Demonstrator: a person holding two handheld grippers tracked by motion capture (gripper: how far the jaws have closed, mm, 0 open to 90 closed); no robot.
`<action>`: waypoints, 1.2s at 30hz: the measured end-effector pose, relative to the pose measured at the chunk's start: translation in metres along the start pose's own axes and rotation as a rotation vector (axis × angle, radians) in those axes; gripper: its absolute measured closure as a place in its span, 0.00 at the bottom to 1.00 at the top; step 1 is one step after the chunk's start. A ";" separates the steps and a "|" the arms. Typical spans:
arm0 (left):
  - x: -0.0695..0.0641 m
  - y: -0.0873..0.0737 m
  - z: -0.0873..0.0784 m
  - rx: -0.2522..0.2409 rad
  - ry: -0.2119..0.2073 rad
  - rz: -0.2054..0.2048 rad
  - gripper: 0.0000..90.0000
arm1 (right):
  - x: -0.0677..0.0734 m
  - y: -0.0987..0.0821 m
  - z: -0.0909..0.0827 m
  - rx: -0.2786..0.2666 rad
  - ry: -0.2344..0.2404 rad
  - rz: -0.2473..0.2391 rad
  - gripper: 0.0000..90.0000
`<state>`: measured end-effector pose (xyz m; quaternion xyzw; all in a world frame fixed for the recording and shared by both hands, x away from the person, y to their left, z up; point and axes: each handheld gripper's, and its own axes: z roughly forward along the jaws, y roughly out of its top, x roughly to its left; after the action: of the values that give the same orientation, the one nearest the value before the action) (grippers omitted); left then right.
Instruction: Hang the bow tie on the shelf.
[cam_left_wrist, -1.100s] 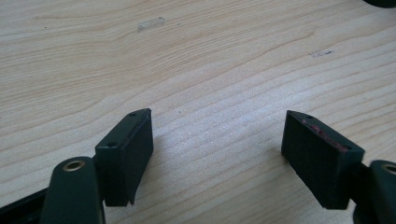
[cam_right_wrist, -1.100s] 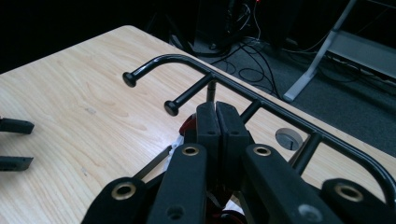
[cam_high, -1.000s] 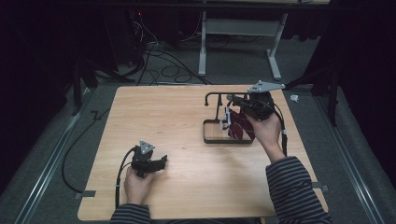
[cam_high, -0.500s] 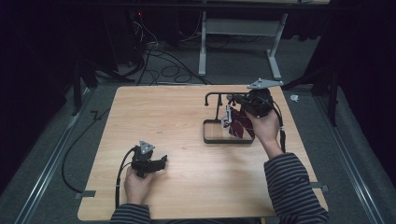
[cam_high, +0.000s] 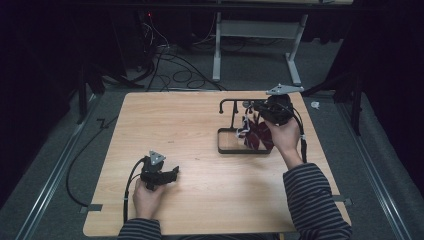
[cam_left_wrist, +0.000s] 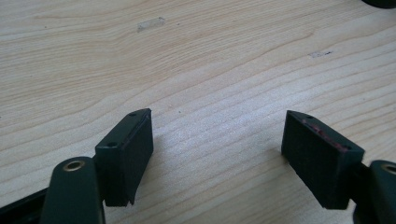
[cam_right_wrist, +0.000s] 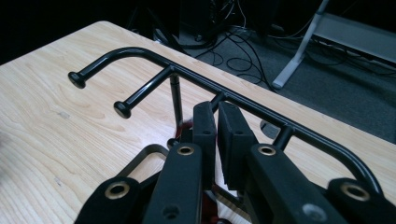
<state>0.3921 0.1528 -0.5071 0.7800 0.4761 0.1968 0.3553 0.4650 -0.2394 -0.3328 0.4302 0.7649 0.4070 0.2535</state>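
A black metal rack (cam_high: 220, 145) with a rectangular base and a top bar with pegs (cam_right_wrist: 140, 51) stands right of the table's middle. A dark red item (cam_high: 260, 136) with a whitish part (cam_high: 245, 126) hangs inside it. My right gripper (cam_high: 252, 108) reaches from the right to the top bar. Its jaws (cam_right_wrist: 217, 109) stand almost together by a peg and have just been opening by a sliver; I see nothing between the pads. A bit of red (cam_right_wrist: 187, 124) shows below them. My left gripper (cam_high: 173, 174) rests low at the front left, open (cam_left_wrist: 217, 135) over bare wood.
The wooden table (cam_high: 165, 115) has bare room across its left and middle. Beyond the far edge, cables (cam_high: 165, 55) and a metal stand's legs (cam_high: 295, 60) lie on the dark floor. A small white object (cam_high: 315, 105) sits near the table's right corner.
My right hand has shifted slightly at the rack's top bar. The left hand and its gripper have stayed where they were.
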 end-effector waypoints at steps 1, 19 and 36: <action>0.000 0.000 0.000 0.000 -0.001 -0.001 0.28 | 0.000 0.000 0.000 0.001 -0.002 -0.003 0.97; 0.000 0.000 0.000 -0.001 -0.001 -0.001 0.29 | 0.002 -0.005 -0.006 -0.006 0.004 -0.007 0.92; -0.001 0.000 0.000 0.001 0.002 0.003 0.28 | 0.001 -0.019 -0.021 -0.011 0.026 0.004 0.88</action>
<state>0.3919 0.1523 -0.5072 0.7805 0.4756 0.1980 0.3541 0.4400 -0.2526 -0.3373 0.4252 0.7650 0.4171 0.2449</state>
